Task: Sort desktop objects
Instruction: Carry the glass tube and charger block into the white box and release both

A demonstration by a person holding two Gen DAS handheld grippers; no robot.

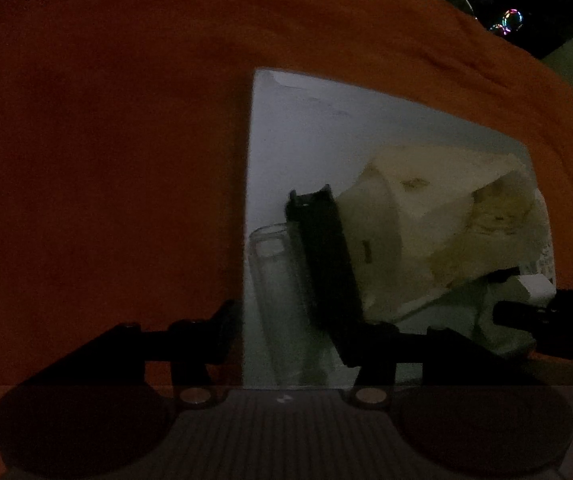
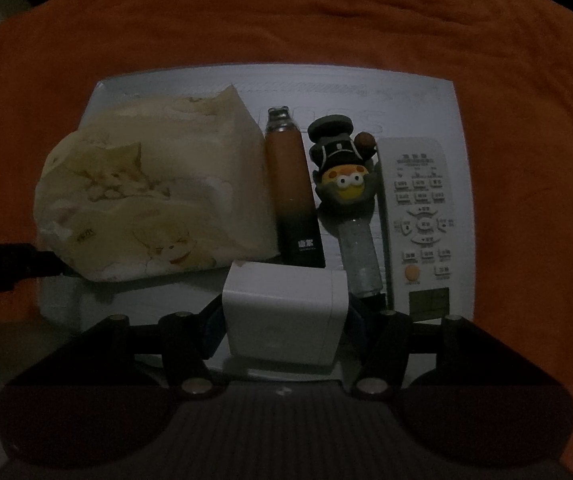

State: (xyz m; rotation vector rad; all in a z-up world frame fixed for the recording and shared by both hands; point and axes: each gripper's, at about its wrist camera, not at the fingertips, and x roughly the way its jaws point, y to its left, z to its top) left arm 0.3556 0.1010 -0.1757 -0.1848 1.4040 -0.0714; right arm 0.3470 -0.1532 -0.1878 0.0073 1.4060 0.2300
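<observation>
A white tray (image 2: 246, 78) lies on an orange cloth. On it, from left to right, lie a cream tissue pack (image 2: 158, 200), an orange-and-black bottle (image 2: 292, 188), a duck-figure pen (image 2: 344, 172) and a white remote (image 2: 422, 216). My right gripper (image 2: 284, 320) is shut on a white charger cube (image 2: 282, 312) just above the tray's near edge. My left gripper (image 1: 294, 312) stands open at the tray's left edge (image 1: 248, 200). One black finger (image 1: 318, 264) rests against the tissue pack (image 1: 426, 220). A pale translucent shape lies between the fingers; I cannot identify it.
The orange cloth (image 2: 286, 20) spreads wide around the tray on all sides. Dark clutter with coloured lights (image 1: 508, 22) sits beyond its far right edge. The scene is dim. My right gripper and the charger (image 1: 534, 286) show at the right of the left wrist view.
</observation>
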